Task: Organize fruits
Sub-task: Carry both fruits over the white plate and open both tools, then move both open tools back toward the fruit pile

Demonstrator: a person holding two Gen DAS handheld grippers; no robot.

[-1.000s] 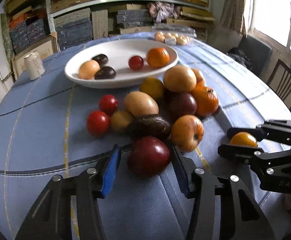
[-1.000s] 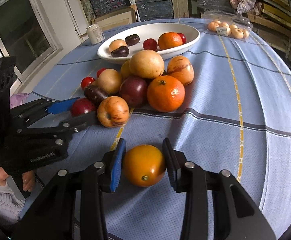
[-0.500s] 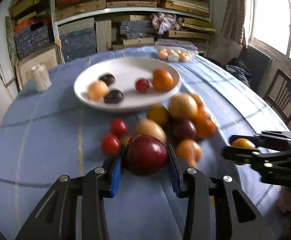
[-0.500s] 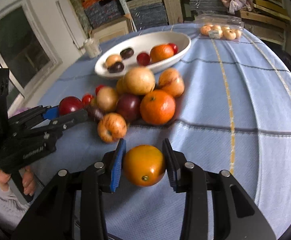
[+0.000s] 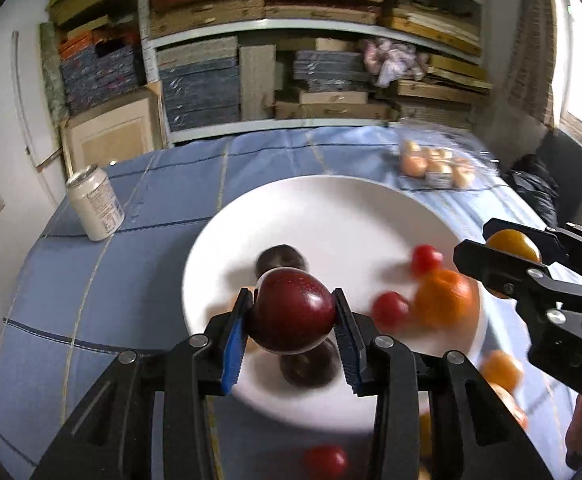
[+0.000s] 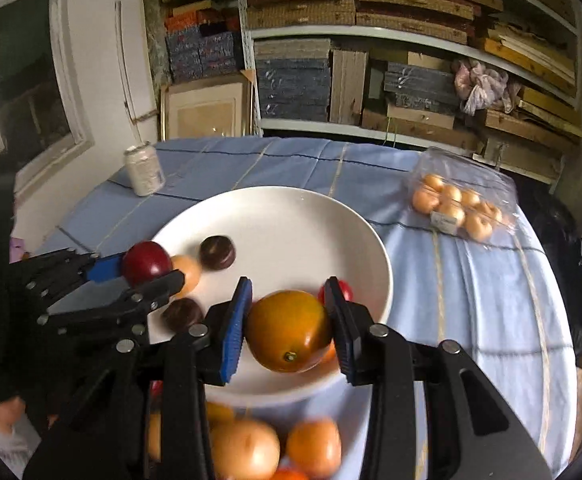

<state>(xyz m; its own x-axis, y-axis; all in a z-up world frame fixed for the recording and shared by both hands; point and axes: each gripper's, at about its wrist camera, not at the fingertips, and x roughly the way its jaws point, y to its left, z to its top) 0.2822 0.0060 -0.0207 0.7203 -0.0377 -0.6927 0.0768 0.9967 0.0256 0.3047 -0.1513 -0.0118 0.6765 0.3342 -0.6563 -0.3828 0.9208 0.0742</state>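
left gripper [image 5: 291,316] clamped on dark red fruit [image 5: 291,310], right gripper [image 6: 289,328] clamped on orange-yellow fruit [image 6: 287,330], both above white plate [image 6: 291,220], blue tablecloth [image 6: 471,280]

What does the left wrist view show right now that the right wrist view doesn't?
Only the left wrist view: the left gripper head-on, pads pressing the dark red fruit, and a small red fruit on the cloth near the plate. Only the right wrist view: the right gripper head-on, clamping the orange-yellow fruit, and the loose pile below the plate. Both: white plate, can, bagged fruit.
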